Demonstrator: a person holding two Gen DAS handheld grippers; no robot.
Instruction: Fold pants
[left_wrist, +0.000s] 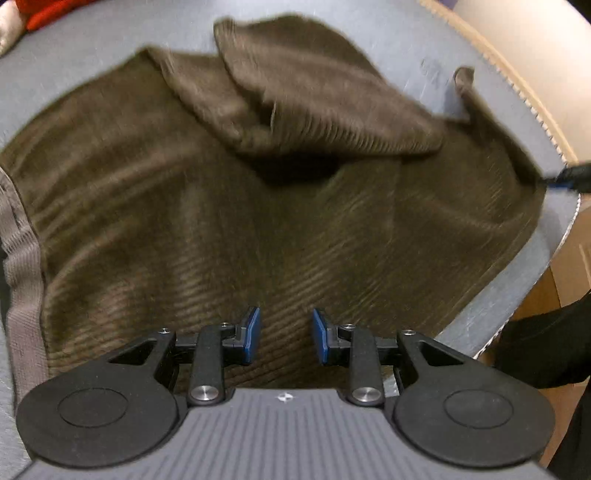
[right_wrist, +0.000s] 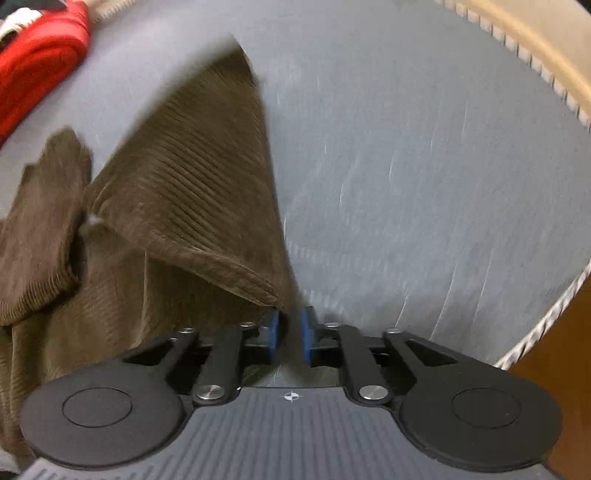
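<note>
Each gripper (left_wrist: 285, 335) is matte black — silver screws, blue pads (left_wrist: 252, 334), ribbed grey housing, small crosshair mark.

Bare grey mat (right_wrist: 424, 166) beside pants (right_wrist: 192, 192)

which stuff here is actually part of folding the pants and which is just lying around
Part of the job:
- brown corduroy pants, spread on the grey table
- left hand-held gripper, open above the fabric
- right hand-held gripper, jaws narrow at a pant edge

Just lying about:
- red garment at the far corner of the table
</note>
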